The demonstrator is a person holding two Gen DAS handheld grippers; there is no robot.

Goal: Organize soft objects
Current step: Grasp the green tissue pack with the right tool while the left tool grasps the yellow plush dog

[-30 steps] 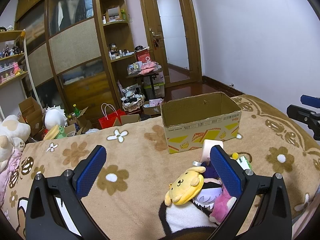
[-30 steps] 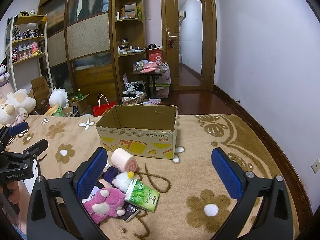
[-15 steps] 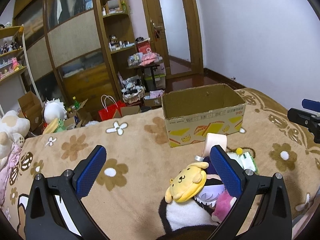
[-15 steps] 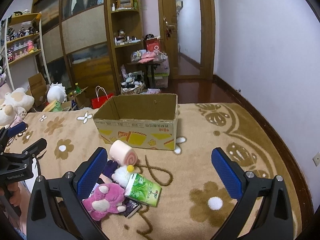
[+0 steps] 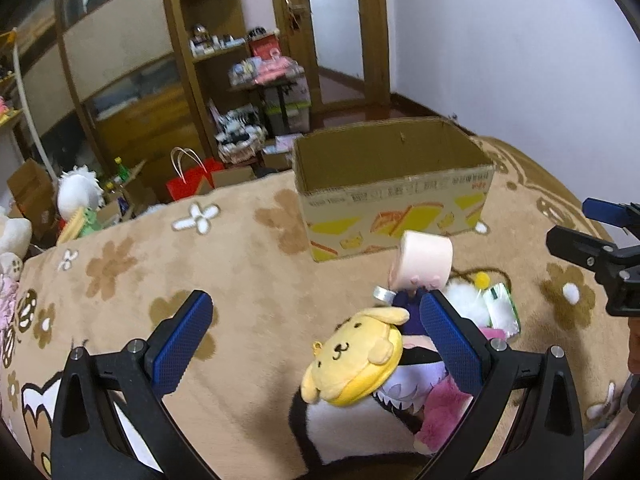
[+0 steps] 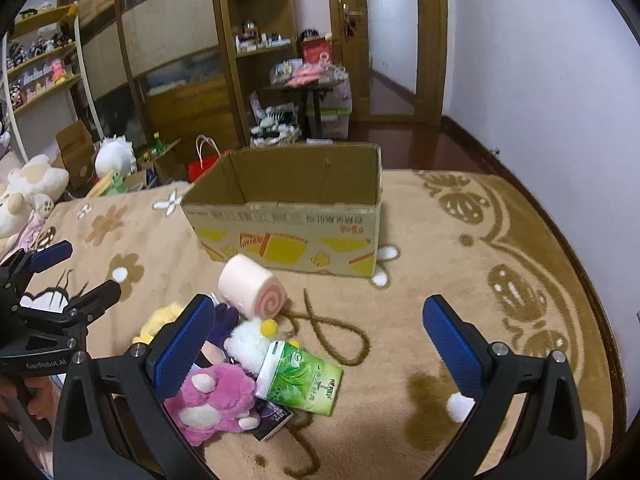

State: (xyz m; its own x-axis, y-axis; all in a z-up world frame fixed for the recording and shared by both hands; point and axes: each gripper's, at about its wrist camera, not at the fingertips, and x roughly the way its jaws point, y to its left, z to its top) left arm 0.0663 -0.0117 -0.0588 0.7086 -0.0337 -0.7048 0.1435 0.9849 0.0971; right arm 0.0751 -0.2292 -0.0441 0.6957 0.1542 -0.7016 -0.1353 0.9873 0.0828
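since both my left gripper (image 5: 312, 340) and right gripper (image 6: 316, 344) gape unladen, i'd pinch the squashy, light yellow plush (image 5: 354, 364) mid-body.

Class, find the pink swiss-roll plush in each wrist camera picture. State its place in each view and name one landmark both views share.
Left wrist view: the pink roll plush sits right of centre, just in front of the cardboard box, above the right finger.
Right wrist view: the pink roll plush lies left of centre, its spiral end showing, before the box's front wall.
Shared landmark: the open cardboard box on the flowered blanket.
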